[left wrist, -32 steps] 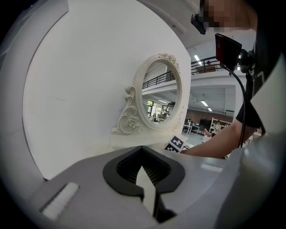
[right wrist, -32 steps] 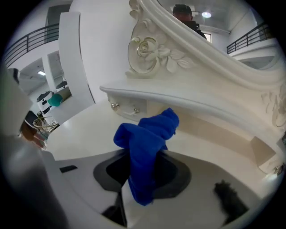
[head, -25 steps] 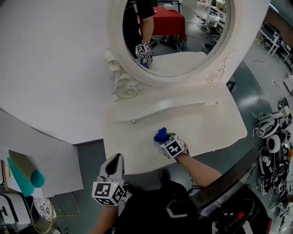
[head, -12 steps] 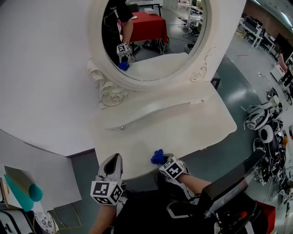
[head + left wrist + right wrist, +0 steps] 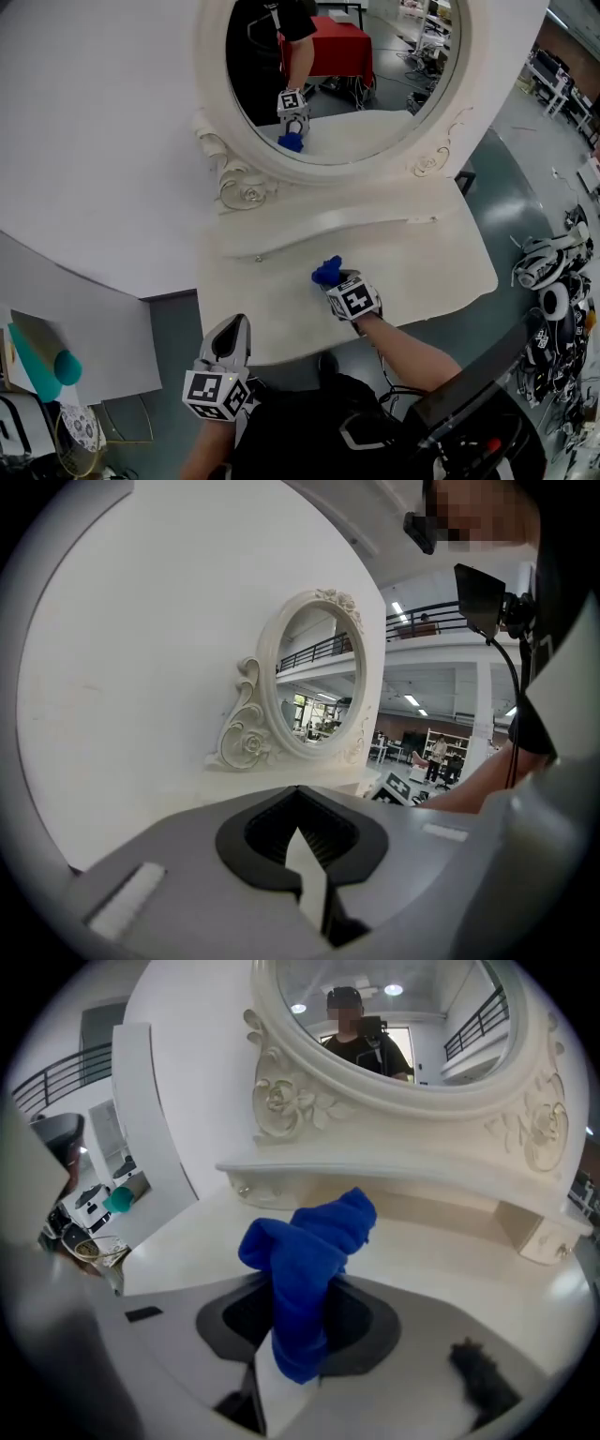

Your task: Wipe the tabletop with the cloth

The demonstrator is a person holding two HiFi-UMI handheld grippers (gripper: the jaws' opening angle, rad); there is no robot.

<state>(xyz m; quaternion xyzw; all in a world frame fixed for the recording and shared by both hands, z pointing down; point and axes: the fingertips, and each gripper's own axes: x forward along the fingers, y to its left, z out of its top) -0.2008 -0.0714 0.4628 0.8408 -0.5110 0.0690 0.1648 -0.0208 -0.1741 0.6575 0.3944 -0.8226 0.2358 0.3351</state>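
Note:
A blue cloth (image 5: 327, 271) is bunched on the cream tabletop (image 5: 431, 267), left of its middle and just in front of the raised back shelf. My right gripper (image 5: 337, 279) is shut on the cloth, and its marker cube trails toward the front edge. In the right gripper view the cloth (image 5: 309, 1260) sticks up out of the right gripper (image 5: 289, 1358) and folds forward over the table. My left gripper (image 5: 234, 326) hangs off the table's front left corner. In its own view the left gripper (image 5: 307, 860) is shut on nothing and faces the mirror.
An oval mirror (image 5: 347, 66) in an ornate cream frame stands behind the shelf (image 5: 328, 225), which has a small knob (image 5: 258, 257). A white wall panel fills the left. A teal object (image 5: 54, 367) lies low left. Helmets and gear (image 5: 553, 281) sit on the floor at right.
The right gripper dragged the cloth back to the table's front edge, then pushed it out again toward the shelf. The left gripper stayed in place.

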